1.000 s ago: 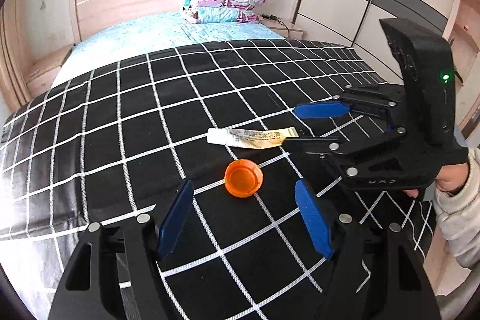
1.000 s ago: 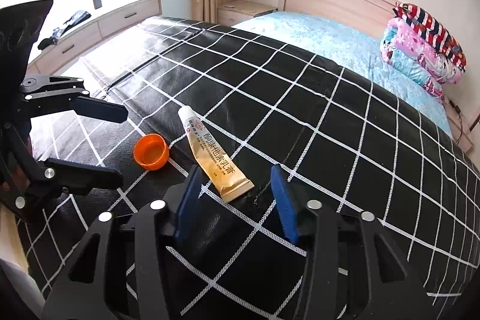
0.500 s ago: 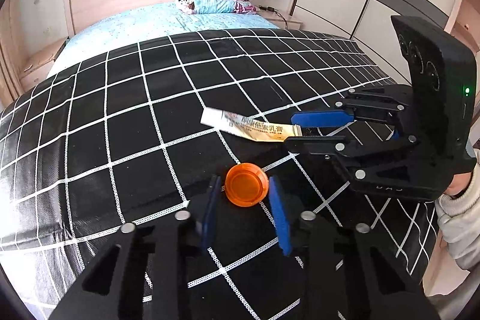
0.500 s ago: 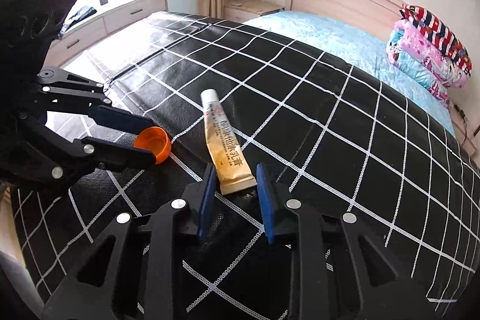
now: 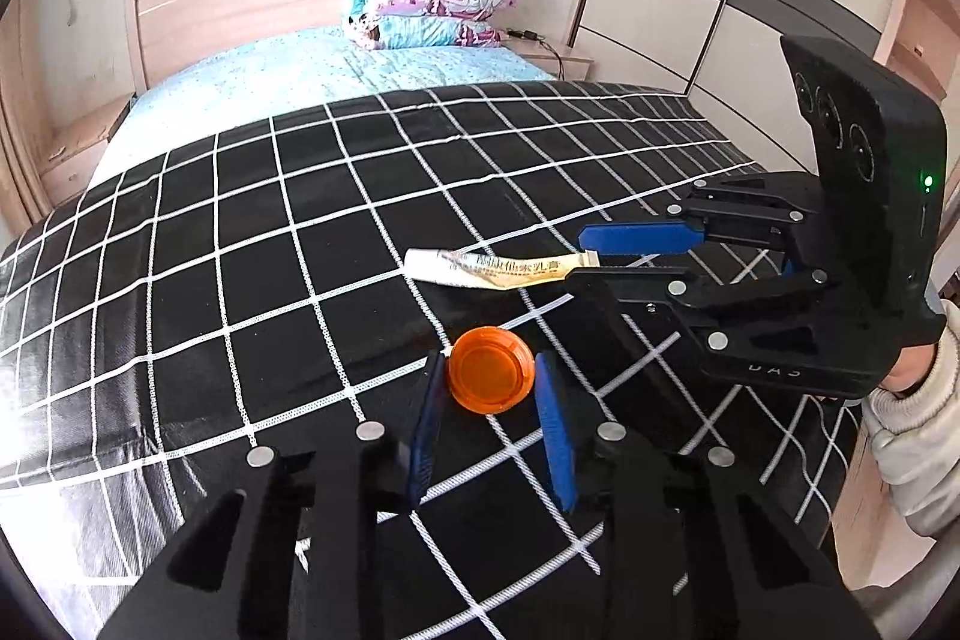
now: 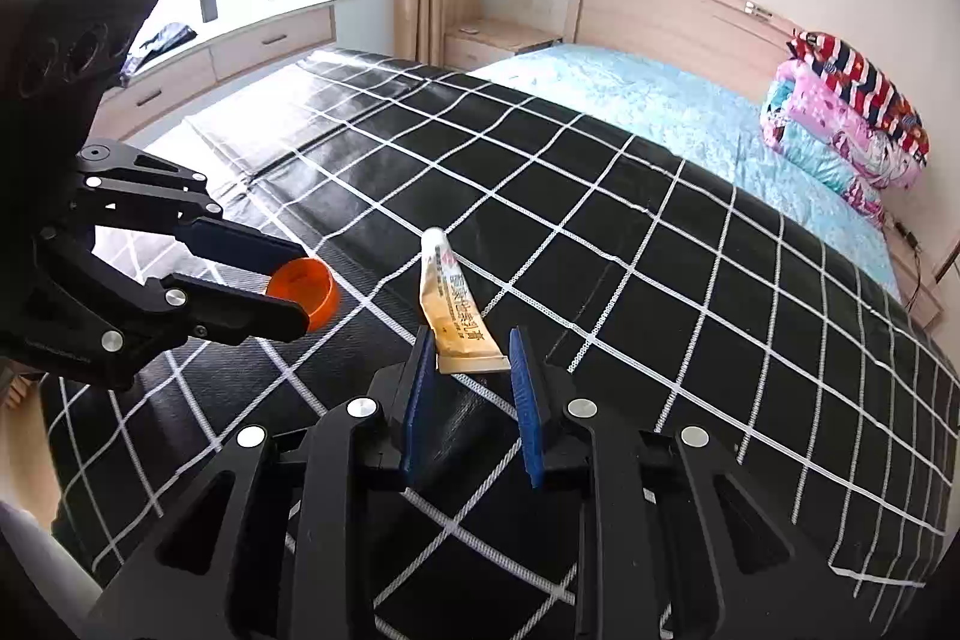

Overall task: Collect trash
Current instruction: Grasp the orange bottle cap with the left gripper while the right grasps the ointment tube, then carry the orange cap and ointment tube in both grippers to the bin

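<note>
The left gripper (image 5: 489, 382) had just closed on the orange cap (image 5: 491, 370); the right gripper (image 6: 471, 358) had pinched the tube (image 6: 456, 316) by its flat end

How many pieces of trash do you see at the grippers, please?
2: the orange cap between the left gripper's pads, the ointment tube clamped by its flat end in the right gripper.
</note>
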`<move>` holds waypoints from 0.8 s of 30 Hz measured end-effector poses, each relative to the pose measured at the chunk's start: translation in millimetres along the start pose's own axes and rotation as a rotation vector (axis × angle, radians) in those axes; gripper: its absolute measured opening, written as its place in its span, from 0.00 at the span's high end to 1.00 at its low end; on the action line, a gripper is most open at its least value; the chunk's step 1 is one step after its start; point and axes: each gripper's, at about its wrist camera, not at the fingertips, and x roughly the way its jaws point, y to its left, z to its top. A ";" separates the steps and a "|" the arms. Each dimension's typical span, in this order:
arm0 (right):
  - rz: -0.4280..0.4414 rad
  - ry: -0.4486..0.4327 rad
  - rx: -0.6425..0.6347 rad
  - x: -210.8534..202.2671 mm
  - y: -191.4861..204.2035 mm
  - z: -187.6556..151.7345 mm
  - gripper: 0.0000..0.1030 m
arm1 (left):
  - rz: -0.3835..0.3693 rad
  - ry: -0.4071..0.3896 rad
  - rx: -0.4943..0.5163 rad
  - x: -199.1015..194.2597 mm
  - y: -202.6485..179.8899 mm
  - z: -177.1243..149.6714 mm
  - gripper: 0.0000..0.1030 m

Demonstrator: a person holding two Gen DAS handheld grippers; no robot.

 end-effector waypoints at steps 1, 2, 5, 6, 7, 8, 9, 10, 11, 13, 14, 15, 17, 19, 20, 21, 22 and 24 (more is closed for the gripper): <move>-0.011 -0.003 -0.005 -2.8 1.6 -0.3 0.75 | 0.000 -0.004 0.003 -2.8 -1.9 0.0 0.71; -0.023 -0.006 -0.011 -6.3 3.5 -0.5 0.75 | 0.001 -0.010 0.007 -7.4 -5.0 -0.3 0.71; -0.029 -0.018 -0.014 -17.2 6.7 -1.2 0.76 | 0.004 -0.026 0.017 -17.5 -11.1 0.3 0.71; -0.032 -0.023 -0.015 -20.7 7.6 -0.9 0.76 | 0.006 -0.031 0.019 -20.3 -13.4 0.6 0.71; -0.033 -0.030 -0.017 -26.0 9.2 -0.2 0.76 | 0.007 -0.039 0.023 -25.5 -16.3 0.6 0.71; -0.034 -0.036 -0.017 -29.5 9.7 -0.2 0.76 | 0.008 -0.044 0.025 -28.8 -18.4 0.8 0.71; -0.036 -0.044 -0.017 -34.0 10.7 0.4 0.77 | 0.009 -0.049 0.027 -32.3 -20.4 0.5 0.71; -0.036 -0.046 -0.017 -36.8 11.3 0.4 0.77 | 0.010 -0.056 0.031 -37.1 -23.5 0.1 0.71; -0.037 -0.053 -0.017 -41.4 12.5 0.8 0.78 | 0.010 -0.061 0.034 -40.8 -25.7 -0.6 0.71; -0.041 -0.062 -0.020 -47.8 14.9 1.4 0.98 | 0.011 -0.072 0.038 -48.6 -31.2 -1.5 0.71; -0.040 -0.064 -0.020 -51.8 16.1 1.8 0.97 | 0.011 -0.077 0.042 -52.0 -34.0 -2.1 0.71; -0.041 -0.067 -0.018 -53.3 16.2 1.7 0.97 | 0.013 -0.080 0.043 -55.0 -35.7 -2.9 0.71; -0.046 -0.069 -0.021 -57.3 17.7 1.1 0.97 | 0.014 -0.089 0.044 -61.5 -39.6 -4.4 0.71; -0.045 -0.070 -0.017 -60.0 18.9 -0.8 0.97 | 0.016 -0.094 0.045 -67.2 -42.9 -7.2 0.71; -0.043 -0.070 -0.014 -60.6 19.1 -1.6 0.97 | 0.015 -0.097 0.046 -70.5 -44.9 -8.7 0.71; -0.039 -0.071 -0.009 -61.8 19.5 -2.8 0.97 | 0.016 -0.099 0.047 -72.7 -46.0 -9.9 0.71; -0.038 -0.072 -0.005 -62.5 19.7 -3.8 0.97 | 0.016 -0.101 0.047 -74.6 -46.8 -10.7 0.71; -0.038 -0.074 0.000 -64.4 20.9 -5.0 0.97 | 0.017 -0.105 0.049 -79.6 -48.4 -13.0 0.71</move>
